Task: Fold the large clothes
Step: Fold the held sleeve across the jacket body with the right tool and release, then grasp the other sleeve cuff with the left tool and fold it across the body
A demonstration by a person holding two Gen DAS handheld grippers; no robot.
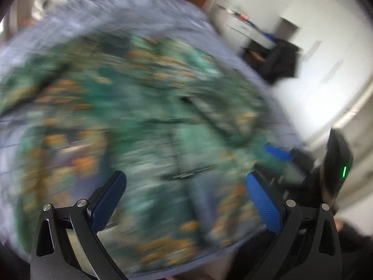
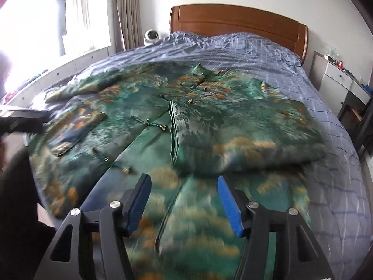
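A large green jacket with an orange and gold pattern and toggle buttons lies spread on the bed. Its right sleeve is folded across the body. In the left wrist view the jacket is heavily blurred. My left gripper is open and empty above the garment. My right gripper is open and empty above the jacket's lower hem. The other gripper shows at the right edge of the left wrist view, and as a dark shape at the left edge of the right wrist view.
The bed has a blue checked cover and a wooden headboard. A white fan stands at the head's left. A white nightstand stands on the right, a window with curtains on the left.
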